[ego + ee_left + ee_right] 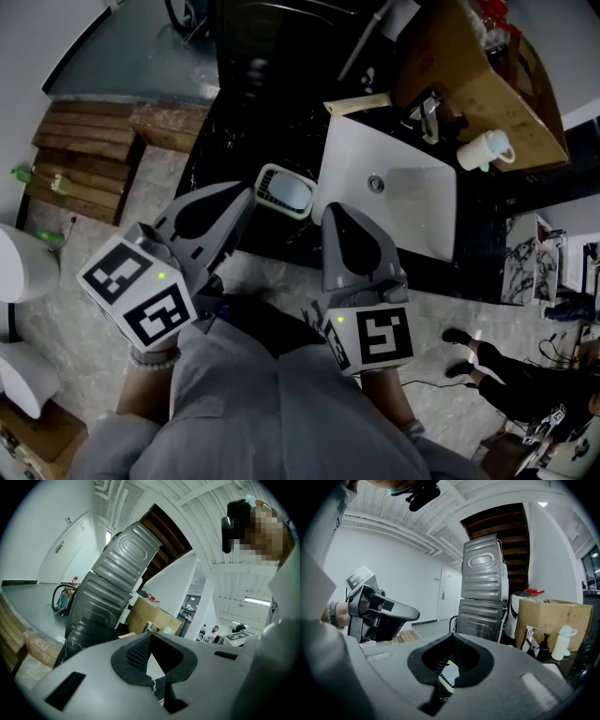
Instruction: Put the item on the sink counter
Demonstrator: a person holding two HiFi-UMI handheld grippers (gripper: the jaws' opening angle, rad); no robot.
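A small pale green dish (286,190) with a whitish inside lies on the black sink counter (211,159), just left of the white basin (412,202). My left gripper (248,194) is shut and empty, its tip right beside the dish's left edge. My right gripper (334,212) is shut too, with its tip at the basin's near left corner, to the right of the dish. In the right gripper view the dish (449,673) shows through the gap below the closed jaws, and the left gripper (415,615) hangs at the left. The left gripper view shows only its closed jaws.
A faucet (429,114) and a white jug (486,150) stand behind the basin, with a cardboard box (478,75) further back. A dark washing machine (281,37) adjoins the counter. Wooden pallets (89,155) lie at the left. Another person's legs (497,370) are at the right.
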